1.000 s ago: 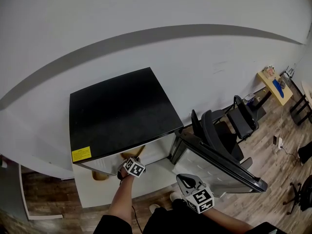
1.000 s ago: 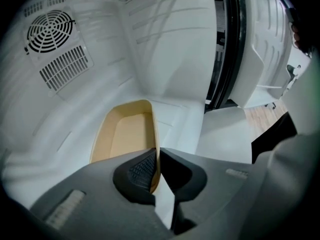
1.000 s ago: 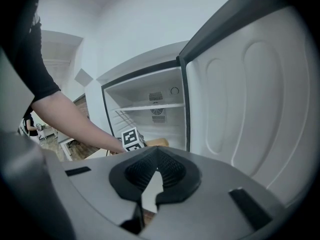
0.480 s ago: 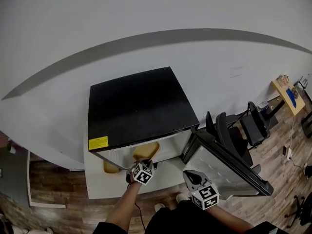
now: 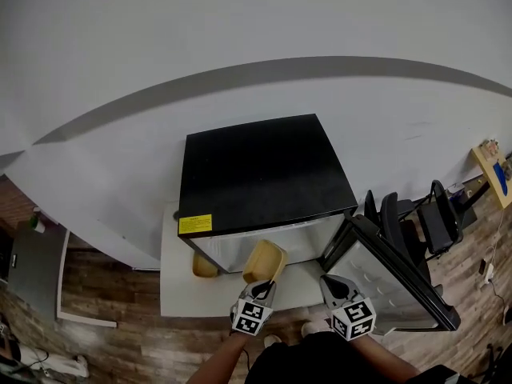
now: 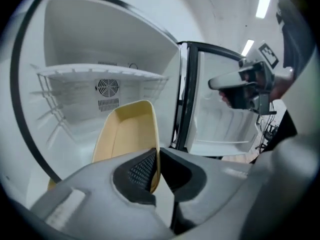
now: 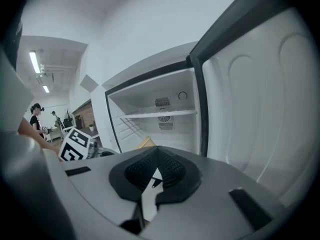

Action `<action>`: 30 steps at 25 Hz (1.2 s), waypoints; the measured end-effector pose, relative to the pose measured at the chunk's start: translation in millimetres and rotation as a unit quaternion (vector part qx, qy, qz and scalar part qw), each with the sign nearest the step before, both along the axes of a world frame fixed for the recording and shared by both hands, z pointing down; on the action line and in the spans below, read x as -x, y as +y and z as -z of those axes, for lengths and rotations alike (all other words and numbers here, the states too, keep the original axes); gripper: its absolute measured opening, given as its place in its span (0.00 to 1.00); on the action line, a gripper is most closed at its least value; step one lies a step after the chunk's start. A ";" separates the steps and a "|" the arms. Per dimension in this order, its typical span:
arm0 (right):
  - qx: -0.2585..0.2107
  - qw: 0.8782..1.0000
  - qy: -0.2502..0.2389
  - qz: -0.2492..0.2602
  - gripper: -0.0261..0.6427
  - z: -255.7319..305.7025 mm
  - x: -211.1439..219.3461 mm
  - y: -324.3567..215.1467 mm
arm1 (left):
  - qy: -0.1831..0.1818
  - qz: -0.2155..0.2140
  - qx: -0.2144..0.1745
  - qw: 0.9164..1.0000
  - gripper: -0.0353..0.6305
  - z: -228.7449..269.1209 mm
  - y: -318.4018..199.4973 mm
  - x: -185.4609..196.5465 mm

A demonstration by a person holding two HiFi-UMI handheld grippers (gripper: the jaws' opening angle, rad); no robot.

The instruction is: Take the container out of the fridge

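The black-topped fridge [image 5: 264,174] stands with its door [image 5: 400,282] swung open to the right. My left gripper [image 5: 268,285] is shut on the near rim of a yellow container [image 5: 264,260], tilted just in front of the fridge opening. In the left gripper view the container [image 6: 127,134] stands up from the left gripper [image 6: 156,165], with the white fridge interior [image 6: 100,44] behind it. My right gripper [image 5: 336,288] hovers beside the door, shut and holding nothing. In its own view the right gripper [image 7: 156,156] points into the fridge [image 7: 160,119].
A second yellow piece [image 5: 204,266] lies low at the fridge's left front. The fridge sits on a white platform [image 5: 180,298] over wooden floor. A wire shelf [image 6: 100,76] spans the interior. Office chairs [image 5: 436,222] stand at the right. A person [image 7: 36,115] is far off.
The left gripper has drawn back from the fridge opening with the yellow container, which has come out into plain view. The right gripper stayed near the door. The head view shifted left.
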State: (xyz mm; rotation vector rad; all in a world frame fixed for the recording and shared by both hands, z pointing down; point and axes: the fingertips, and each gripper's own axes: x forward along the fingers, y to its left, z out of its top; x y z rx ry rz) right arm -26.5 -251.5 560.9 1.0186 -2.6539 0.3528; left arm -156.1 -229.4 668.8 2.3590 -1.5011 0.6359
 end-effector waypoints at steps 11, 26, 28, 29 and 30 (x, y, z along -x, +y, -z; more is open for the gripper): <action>-0.024 1.000 -0.002 0.001 0.04 22.7 14.1 -6.1 | 0.053 0.070 -0.134 0.987 0.09 119.8 69.4 -1.5; -0.059 0.997 -0.019 0.053 0.04 43.6 64.1 4.9 | 0.112 0.277 -0.195 0.934 0.09 160.2 129.2 90.4; -0.059 0.996 -0.020 0.060 0.04 45.0 70.6 7.2 | 0.112 0.289 -0.193 0.931 0.09 158.2 133.9 100.2; -0.060 0.996 -0.021 0.064 0.04 45.9 73.5 8.4 | 0.112 0.294 -0.192 0.930 0.09 157.6 136.0 103.9; -0.061 0.996 -0.021 0.067 0.04 46.9 76.0 9.4 | 0.111 0.298 -0.191 0.929 0.09 157.5 137.6 106.8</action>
